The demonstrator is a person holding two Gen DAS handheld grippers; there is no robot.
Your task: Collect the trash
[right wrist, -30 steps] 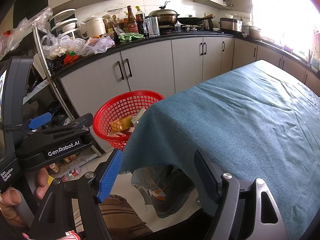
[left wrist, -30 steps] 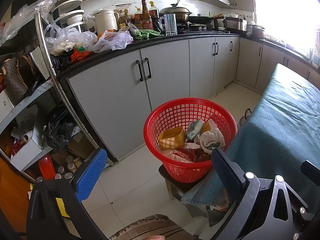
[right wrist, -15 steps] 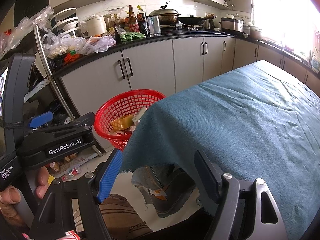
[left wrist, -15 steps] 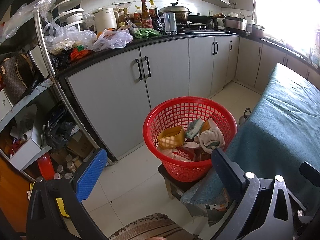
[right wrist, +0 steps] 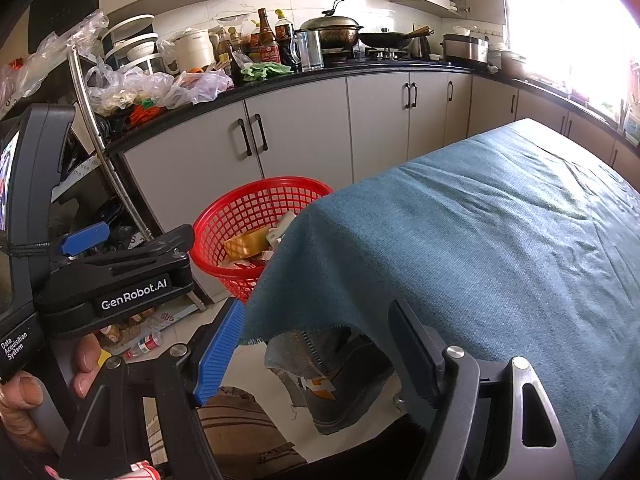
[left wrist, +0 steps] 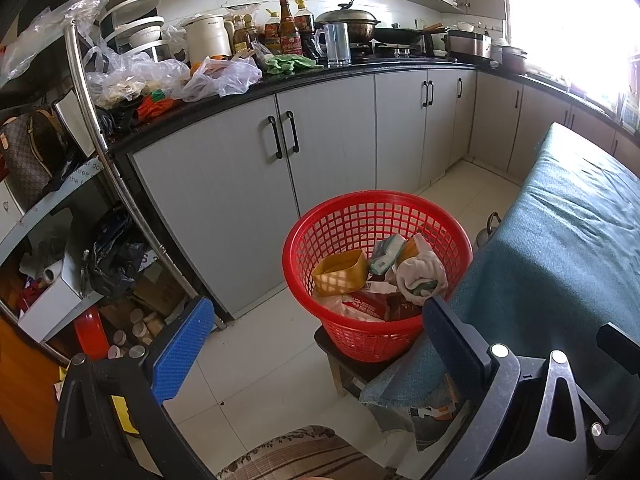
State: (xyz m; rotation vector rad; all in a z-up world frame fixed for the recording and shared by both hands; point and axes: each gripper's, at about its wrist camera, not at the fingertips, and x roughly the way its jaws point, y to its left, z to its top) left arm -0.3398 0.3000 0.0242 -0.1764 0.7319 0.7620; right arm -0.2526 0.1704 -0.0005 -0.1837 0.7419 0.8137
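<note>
While nothing sits between its pads, the left claw (left wrist: pixel 316 336) hangs spread above the red basket (left wrist: pixel 376 204), which holds the trash (left wrist: pixel 420 276) on a stool beside the bench.
Right view: right claw (right wrist: pixel 320 348) spread, empty, over teal cloth (right wrist: pixel 500 240); basket at bench corner.

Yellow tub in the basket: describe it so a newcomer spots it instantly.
Start at the table under the teal cloth; off its corner a red mesh basket stands on a low stool. Inside, on the side away from the table, lies the yellow tub. It is the only open, hollow, solid-yellow container; its neighbours are a crumpled white cloth and red wrappers.
</note>
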